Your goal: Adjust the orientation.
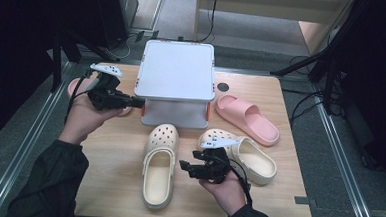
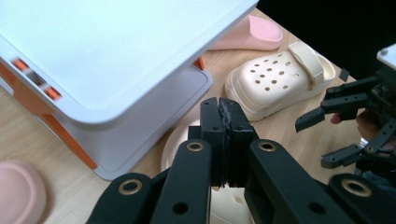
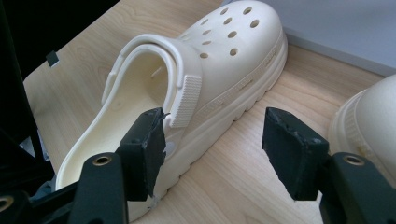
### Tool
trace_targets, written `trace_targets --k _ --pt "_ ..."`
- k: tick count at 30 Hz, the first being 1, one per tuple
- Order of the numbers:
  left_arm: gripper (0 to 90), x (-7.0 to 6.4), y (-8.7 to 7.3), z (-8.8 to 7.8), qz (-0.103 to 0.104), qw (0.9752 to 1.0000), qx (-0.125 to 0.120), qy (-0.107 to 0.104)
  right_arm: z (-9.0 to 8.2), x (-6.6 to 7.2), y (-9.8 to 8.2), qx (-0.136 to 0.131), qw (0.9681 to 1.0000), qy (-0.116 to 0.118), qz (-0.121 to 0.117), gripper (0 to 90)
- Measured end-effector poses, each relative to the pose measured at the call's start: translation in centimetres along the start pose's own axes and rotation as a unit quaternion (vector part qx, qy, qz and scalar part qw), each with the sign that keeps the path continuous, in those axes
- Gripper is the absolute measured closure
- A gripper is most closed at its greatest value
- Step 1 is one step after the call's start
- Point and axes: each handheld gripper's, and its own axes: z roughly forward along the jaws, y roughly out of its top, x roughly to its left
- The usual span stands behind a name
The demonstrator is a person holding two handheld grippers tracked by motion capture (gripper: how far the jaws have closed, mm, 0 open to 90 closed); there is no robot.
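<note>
- Nearby, a cream clog (image 3: 210,79) (smooth foam, round holes, ribbed strap) is flanked by the wide-open, empty right gripper (image 3: 215,149).
- Left gripper (image 2: 223,123): jaws pressed together, nothing held.

Two cream clogs (image 1: 160,164) are lying on the bench (image 1: 118,154). The right tongs (image 1: 188,167) are hovering between them, spread wide. The left tongs (image 1: 140,103) are pointing at the white box (image 1: 176,70).

Even overhead light falls on the table (image 1: 113,154); surroundings lie dark. Mild glare whitens the box lid (image 1: 175,70). Shadows soft. Both gripper views blur slightly near the lens.
</note>
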Motion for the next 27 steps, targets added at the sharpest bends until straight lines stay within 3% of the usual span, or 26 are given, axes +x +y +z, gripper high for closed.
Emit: trace_targets --k 6,12,18,27 --pt "89.2 0.7 2.4 0.1 0.011 0.9999 -0.002 -0.001 0.2 0.4 -0.4 0.005 0.9998 -0.013 0.012 41.3" --pt "88.8 2.0 4.0 1.2 0.011 0.9999 0.002 -0.006 0.4 1.0 -0.5 0.002 0.9997 -0.019 0.017 40.7" --pt "88.7 3.5 3.9 2.0 0.01 0.9999 0.008 0.007 0.8 1.2 -0.6 0.007 0.9996 -0.023 0.013 37.4" --pt "88.7 4.3 3.7 2.7 0.016 0.9996 0.018 0.017 1.8 2.4 -0.7 0.013 0.9994 -0.03 0.008 34.3"
